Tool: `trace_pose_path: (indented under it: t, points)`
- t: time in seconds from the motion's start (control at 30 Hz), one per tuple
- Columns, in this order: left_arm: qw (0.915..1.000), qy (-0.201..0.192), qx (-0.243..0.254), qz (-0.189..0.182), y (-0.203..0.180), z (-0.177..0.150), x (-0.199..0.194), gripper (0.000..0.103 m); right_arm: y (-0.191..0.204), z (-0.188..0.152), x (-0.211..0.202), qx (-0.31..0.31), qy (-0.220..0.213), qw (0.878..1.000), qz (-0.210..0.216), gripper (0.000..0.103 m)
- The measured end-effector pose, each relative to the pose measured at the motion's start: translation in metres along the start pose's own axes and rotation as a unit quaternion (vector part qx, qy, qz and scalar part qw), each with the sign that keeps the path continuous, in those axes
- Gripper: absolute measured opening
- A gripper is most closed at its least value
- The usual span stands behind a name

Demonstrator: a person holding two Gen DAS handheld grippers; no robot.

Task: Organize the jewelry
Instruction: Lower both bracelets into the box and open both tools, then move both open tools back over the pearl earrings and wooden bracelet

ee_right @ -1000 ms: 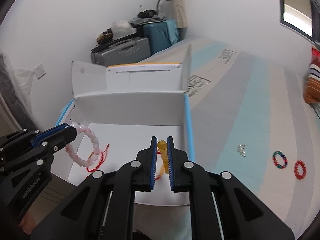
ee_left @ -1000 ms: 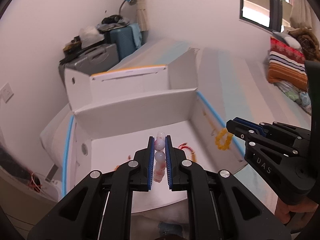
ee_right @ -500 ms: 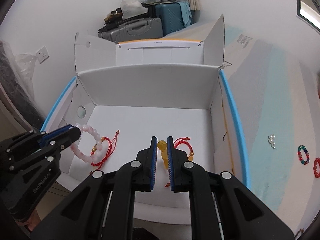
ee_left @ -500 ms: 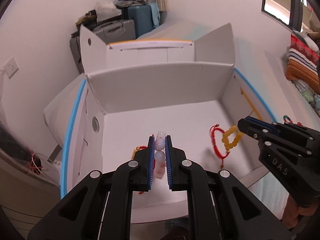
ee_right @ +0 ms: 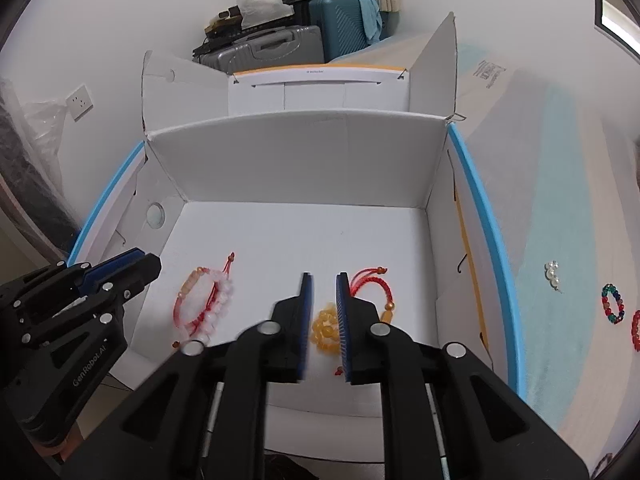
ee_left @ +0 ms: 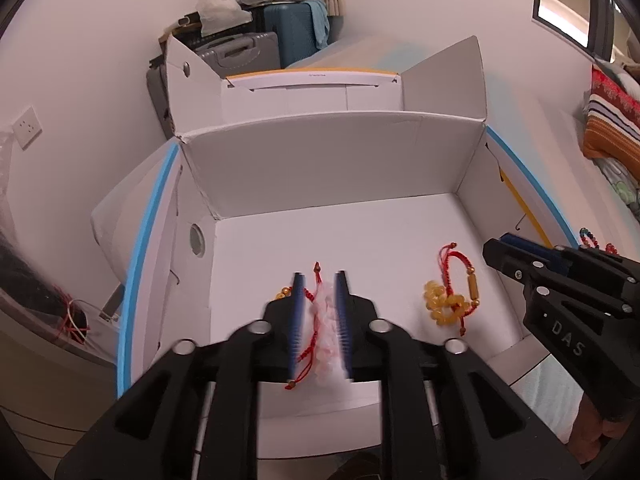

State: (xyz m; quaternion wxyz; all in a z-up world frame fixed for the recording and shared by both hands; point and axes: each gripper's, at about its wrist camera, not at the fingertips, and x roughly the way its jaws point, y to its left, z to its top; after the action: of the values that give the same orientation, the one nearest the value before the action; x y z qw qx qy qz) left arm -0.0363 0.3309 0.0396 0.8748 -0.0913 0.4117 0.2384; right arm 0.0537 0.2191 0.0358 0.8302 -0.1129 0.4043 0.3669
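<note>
Now both grippers, left [ee_left: 319, 312] and right [ee_right: 324, 312], are just opening, releasing bracelets at lower frame; red cords risk snagging pads.

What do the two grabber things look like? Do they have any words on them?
Both are black, chunky plastic tools. The left gripper and the right gripper each have two flat fingers lined with ridged blue pads, and round silver screw heads dot the black parts. Seen from the side, the left gripper says "GenRobot.AI" in pale letters, and the right gripper shows the letters "DAS".
</note>
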Motion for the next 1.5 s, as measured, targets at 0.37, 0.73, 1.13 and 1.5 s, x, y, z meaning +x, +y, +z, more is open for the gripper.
trace_pose_path:
  t: [0.37,0.73,1.13,1.5]
  points:
    - [0.9992,-0.039,0.006,-0.001,-0.014,0.000,-0.027,0.075,-0.018,0.009,-0.044,0.028,-0.063,0.997,-0.022,0.070]
    - [0.9974,-0.065,0.023,-0.020,-0.048,0.003,-0.054,0.096,-0.044,0.007,-0.086,0.050,-0.100,0.992,-0.056,0.086]
    - [0.9937,-0.075,0.061,-0.058,-0.110,0.009,-0.071,0.097,-0.099,-0.012,-0.144,0.074,-0.133,0.984,-0.095,0.095]
    - [0.9875,-0.078,0.095,-0.098,-0.181,0.007,-0.075,0.097,-0.175,-0.048,-0.183,0.121,-0.131,0.973,-0.145,0.095]
